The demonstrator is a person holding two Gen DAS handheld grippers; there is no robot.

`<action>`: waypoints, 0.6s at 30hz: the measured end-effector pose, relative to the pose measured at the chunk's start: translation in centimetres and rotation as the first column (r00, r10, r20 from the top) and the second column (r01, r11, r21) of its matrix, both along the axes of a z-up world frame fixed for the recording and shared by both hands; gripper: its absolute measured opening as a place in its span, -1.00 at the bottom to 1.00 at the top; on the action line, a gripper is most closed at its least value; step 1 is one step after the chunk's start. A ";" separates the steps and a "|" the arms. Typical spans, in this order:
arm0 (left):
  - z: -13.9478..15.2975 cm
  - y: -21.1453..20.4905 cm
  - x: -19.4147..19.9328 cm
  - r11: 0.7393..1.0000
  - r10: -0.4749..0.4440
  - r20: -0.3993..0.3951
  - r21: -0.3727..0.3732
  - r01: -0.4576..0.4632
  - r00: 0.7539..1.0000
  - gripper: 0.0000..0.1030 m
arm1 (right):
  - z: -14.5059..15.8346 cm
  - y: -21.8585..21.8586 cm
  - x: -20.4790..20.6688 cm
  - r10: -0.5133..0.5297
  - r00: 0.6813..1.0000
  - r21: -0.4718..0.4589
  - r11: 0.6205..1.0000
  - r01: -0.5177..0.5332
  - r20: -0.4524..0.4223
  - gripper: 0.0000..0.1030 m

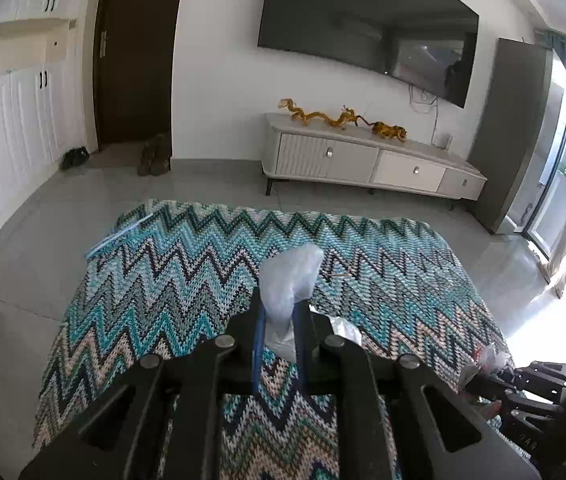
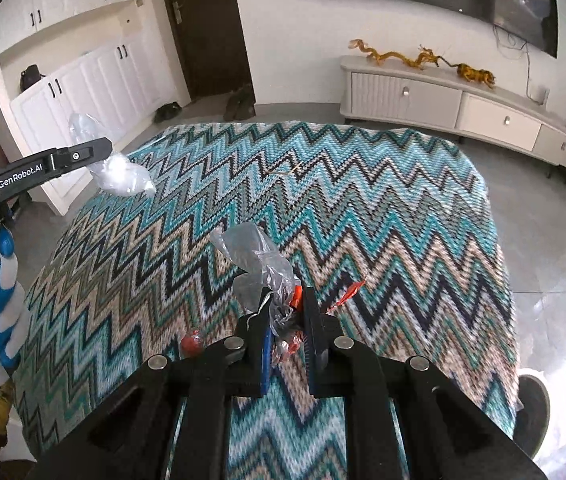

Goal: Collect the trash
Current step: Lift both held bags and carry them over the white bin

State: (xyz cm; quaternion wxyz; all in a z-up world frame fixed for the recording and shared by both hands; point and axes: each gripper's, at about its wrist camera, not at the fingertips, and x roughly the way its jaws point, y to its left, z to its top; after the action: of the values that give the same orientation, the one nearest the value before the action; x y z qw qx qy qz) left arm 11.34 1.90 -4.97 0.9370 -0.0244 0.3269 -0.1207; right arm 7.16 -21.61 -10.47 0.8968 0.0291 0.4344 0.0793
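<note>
My left gripper [image 1: 279,308] is shut on a crumpled clear plastic bag [image 1: 289,276] and holds it above the zigzag cloth on the table [image 1: 155,280]. It also shows in the right wrist view [image 2: 103,150] at the left, with the bag [image 2: 121,174] hanging from it. My right gripper [image 2: 287,300] is shut on a bundle of clear plastic wrapper with red and orange scraps [image 2: 259,264]. A red scrap [image 2: 349,292] and a small red piece [image 2: 191,344] lie on the cloth beside it. A thin stick [image 2: 289,170] lies farther back.
The table is covered by a teal zigzag cloth [image 2: 383,220]. A white TV cabinet [image 1: 371,160] with golden dragon figures [image 1: 323,116] stands by the far wall under a TV [image 1: 367,28]. White cupboards [image 1: 3,128] and a dark door [image 1: 135,52] are at the left.
</note>
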 end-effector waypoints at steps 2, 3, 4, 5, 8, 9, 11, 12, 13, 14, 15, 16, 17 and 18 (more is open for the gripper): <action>0.4 -0.2 -0.9 1.000 -0.003 0.008 0.002 0.003 1.000 -0.77 | 0.5 -0.2 -1.1 -0.004 1.000 -0.002 1.000 0.004 0.009 -0.75; 0.6 -0.3 -1.4 1.000 -0.005 0.012 0.003 0.005 1.000 -0.77 | 0.7 -0.3 -1.7 -0.006 1.000 -0.003 1.000 0.006 0.014 -0.75; 0.8 -0.4 -1.9 1.000 -0.007 0.015 0.005 0.007 1.000 -0.77 | 0.9 -0.6 -1.6 -0.007 1.000 -0.003 1.000 0.007 0.016 -0.76; 0.9 -0.5 -2.3 1.000 -0.010 0.018 0.009 0.010 1.000 -0.77 | 1.1 -0.8 -2.2 -0.010 1.000 -0.002 1.000 0.010 0.020 -0.76; 1.3 -1.0 -3.6 1.000 -0.019 0.023 0.021 0.018 1.000 -0.77 | 1.5 -1.4 -3.5 -0.020 0.999 -0.010 1.000 0.020 0.027 -0.76; 1.4 -1.3 -3.9 0.999 -0.023 0.022 0.023 0.022 0.999 -0.77 | 1.7 -1.8 -4.0 -0.026 0.999 -0.013 1.000 0.026 0.028 -0.75; 1.5 -1.9 -4.6 0.999 -0.033 0.017 0.026 0.032 0.999 -0.77 | 1.8 -2.3 -4.9 -0.035 0.999 -0.015 0.999 0.036 0.032 -0.76; 1.5 -2.3 -4.9 0.999 -0.040 0.014 0.028 0.039 0.999 -0.77 | 1.9 -2.7 -5.4 -0.042 0.999 -0.016 0.999 0.043 0.034 -0.76; 1.5 -2.5 -5.2 0.999 -0.045 0.012 0.031 0.045 0.999 -0.77 | 2.0 -3.1 -5.9 -0.050 0.998 -0.021 0.999 0.051 0.037 -0.76; 1.5 -3.0 -5.5 0.998 -0.053 0.010 0.036 0.053 0.999 -0.77 | 2.1 -3.5 -6.3 -0.058 0.998 -0.024 0.998 0.059 0.040 -0.75; 1.5 -3.5 -5.8 0.997 -0.062 0.008 0.042 0.062 0.998 -0.77 | 2.2 -3.9 -6.7 -0.064 0.997 -0.024 0.998 0.065 0.043 -0.75; 1.6 -3.9 -6.1 0.997 -0.069 0.007 0.046 0.068 0.998 -0.77 | 2.4 -4.4 -7.1 -0.072 0.996 -0.021 0.997 0.073 0.046 -0.75; 1.6 -4.4 -6.3 0.996 -0.076 0.004 0.050 0.076 0.997 -0.77 | 2.5 -4.9 -7.6 -0.081 0.995 -0.017 0.996 0.082 0.051 -0.75; 1.6 -4.9 -6.6 0.995 -0.085 0.002 0.055 0.085 0.996 -0.77 | 2.6 -5.4 -8.0 -0.090 0.994 -0.015 0.996 0.091 0.056 -0.75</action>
State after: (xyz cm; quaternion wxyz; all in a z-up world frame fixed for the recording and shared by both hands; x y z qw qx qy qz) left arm 4.79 -3.04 -3.37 0.9321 0.0156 0.3286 -0.1514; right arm -0.84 -27.05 -7.82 0.9113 0.0388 0.4084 0.0354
